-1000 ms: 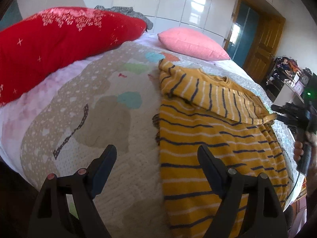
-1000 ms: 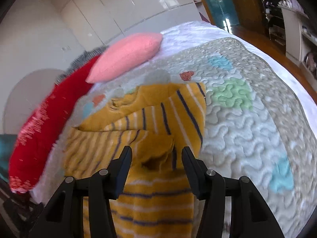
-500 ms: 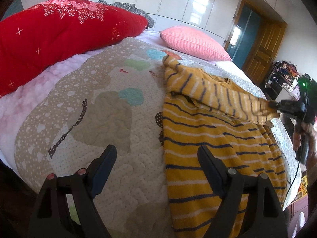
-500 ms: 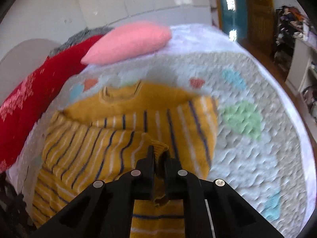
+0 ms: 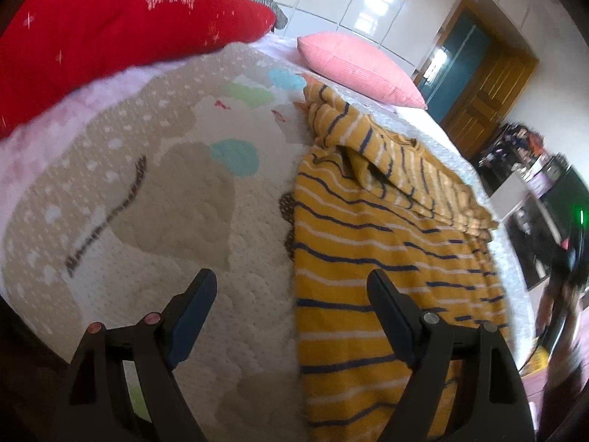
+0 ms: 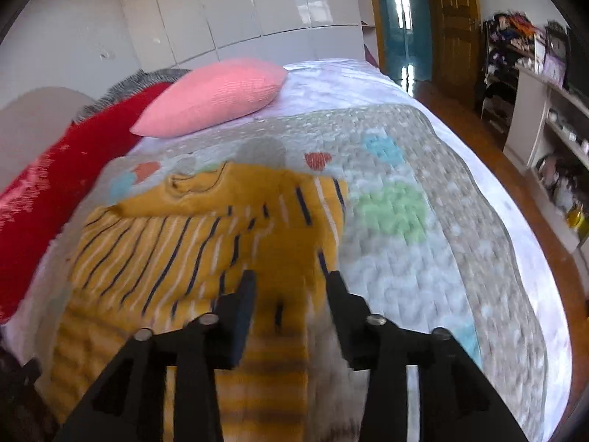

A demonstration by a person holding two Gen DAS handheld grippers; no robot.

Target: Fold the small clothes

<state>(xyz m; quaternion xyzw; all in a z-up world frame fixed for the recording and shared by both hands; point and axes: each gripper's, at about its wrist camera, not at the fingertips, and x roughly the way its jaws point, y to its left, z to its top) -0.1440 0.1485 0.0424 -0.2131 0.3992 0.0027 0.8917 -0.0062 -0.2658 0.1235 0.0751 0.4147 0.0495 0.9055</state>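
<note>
A small yellow sweater with navy and white stripes [image 5: 375, 243] lies flat on the quilted bedspread [image 5: 154, 191]. One sleeve [image 5: 405, 169] is folded across its chest. My left gripper [image 5: 291, 294] is open and empty, low over the sweater's left edge near the hem. My right gripper [image 6: 291, 287] is open and empty above the sweater's right side [image 6: 206, 235]; its jaws stand apart with nothing between them. The right gripper shows blurred at the far right of the left wrist view [image 5: 570, 254].
A red blanket [image 5: 110, 33] and a pink pillow [image 5: 357, 66] lie at the head of the bed. White wardrobe doors [image 6: 257, 3] stand behind. A wooden door [image 5: 486, 92] and cluttered shelves [image 6: 545, 84] are to the right. The bed edge drops off at right [image 6: 515, 213].
My right gripper was shut on the sleeve cuff half a second ago; it has opened, let the sleeve drop across the sweater, and drawn back. The left gripper has shifted slightly.
</note>
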